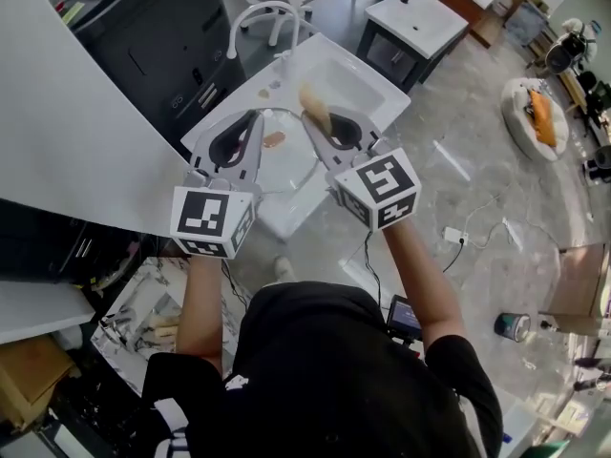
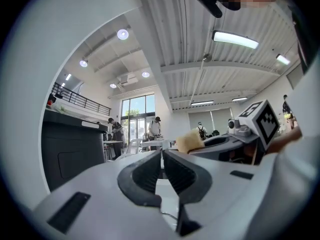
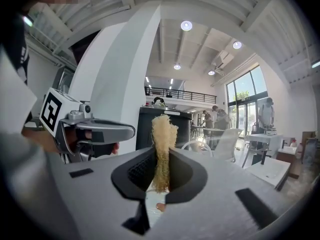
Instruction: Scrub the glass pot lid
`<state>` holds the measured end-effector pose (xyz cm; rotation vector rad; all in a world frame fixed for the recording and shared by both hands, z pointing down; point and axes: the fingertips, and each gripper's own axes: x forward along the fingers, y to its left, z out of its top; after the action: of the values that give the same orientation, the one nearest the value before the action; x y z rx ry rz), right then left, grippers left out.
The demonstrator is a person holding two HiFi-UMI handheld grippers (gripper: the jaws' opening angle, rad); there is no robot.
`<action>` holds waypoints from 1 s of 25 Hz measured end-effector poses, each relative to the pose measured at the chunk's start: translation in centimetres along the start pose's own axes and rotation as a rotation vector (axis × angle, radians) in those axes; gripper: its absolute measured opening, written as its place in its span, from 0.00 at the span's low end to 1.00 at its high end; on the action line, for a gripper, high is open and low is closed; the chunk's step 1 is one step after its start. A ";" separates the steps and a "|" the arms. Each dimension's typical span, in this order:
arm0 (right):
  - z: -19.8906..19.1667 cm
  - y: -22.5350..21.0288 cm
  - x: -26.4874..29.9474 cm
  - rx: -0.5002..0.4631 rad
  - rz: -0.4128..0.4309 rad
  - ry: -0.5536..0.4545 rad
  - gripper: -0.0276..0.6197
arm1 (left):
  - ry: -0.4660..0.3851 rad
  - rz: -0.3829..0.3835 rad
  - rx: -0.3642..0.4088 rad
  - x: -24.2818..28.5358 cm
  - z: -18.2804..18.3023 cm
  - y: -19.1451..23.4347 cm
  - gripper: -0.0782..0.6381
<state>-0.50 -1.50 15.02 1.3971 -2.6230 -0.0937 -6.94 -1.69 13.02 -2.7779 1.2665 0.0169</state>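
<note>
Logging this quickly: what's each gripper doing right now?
Left gripper: closed; no held thing can be made out.
Right gripper: closed on the sponge.

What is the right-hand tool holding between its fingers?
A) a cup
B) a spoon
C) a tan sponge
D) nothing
C: in the right gripper view, a tan sponge stands pinched between the right gripper's dark fingers.

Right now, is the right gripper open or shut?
Shut: the right gripper clamps a yellowish sponge, which stands squeezed between its jaws.
</note>
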 end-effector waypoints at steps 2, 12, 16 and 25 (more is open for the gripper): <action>0.4 0.3 -1.2 0.006 0.011 -0.015 0.07 | -0.006 0.024 0.006 -0.8 0.5 -0.9 0.13; -0.6 1.8 -7.0 0.003 0.052 -0.031 0.07 | -0.005 0.109 0.022 -4.6 0.6 -5.9 0.13; -1.2 2.1 -9.4 0.042 0.072 -0.032 0.07 | -0.004 0.128 0.022 -5.7 0.6 -8.2 0.13; -1.4 2.0 -13.9 0.046 0.080 -0.056 0.07 | -0.013 0.137 0.018 -7.3 1.0 -12.5 0.13</action>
<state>5.71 11.18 15.05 1.3202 -2.7397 -0.0629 -2.25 12.05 13.26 -2.6662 1.4440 0.0324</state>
